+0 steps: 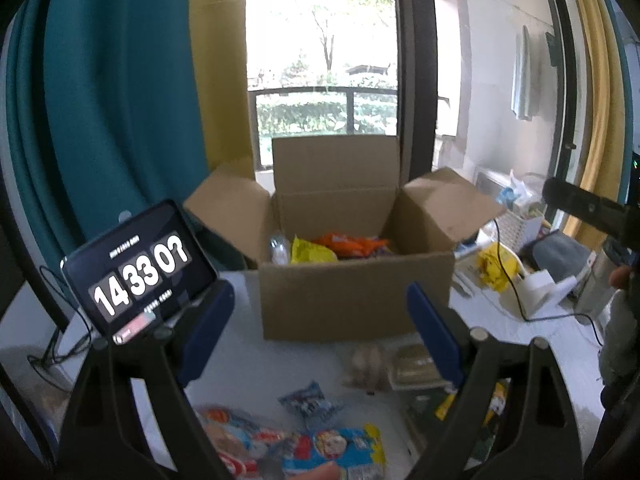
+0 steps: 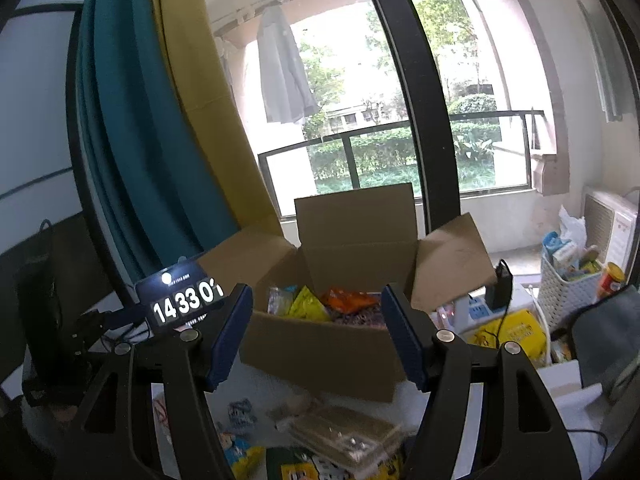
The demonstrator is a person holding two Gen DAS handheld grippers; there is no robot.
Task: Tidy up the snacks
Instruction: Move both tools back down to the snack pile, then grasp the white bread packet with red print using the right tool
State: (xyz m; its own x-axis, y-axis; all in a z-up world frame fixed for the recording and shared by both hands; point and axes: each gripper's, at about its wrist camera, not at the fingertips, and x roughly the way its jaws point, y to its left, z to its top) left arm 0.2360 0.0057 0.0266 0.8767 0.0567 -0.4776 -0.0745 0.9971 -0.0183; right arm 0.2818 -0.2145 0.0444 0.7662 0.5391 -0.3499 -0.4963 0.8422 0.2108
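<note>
Both grippers, left gripper (image 1: 320, 332) and right gripper (image 2: 316, 336), stand released with nothing between the jaws, aimed over the table (image 1: 248, 364) toward the open cardboard box (image 1: 352, 300). Some snacks already lie inside the box, including an orange packet (image 1: 352, 245) and a yellow packet (image 1: 310, 251), while loose snack packets (image 1: 344, 450) remain on the table just in front of it. Likely faults: thin, slippery wrappers may slide from the pads or crush, and a raised box flap (image 1: 452, 204) may snag a carried packet.

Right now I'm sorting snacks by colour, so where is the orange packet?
In both wrist views the orange packet lies inside the open cardboard box, toward its back, just right of the yellow packet.
</note>
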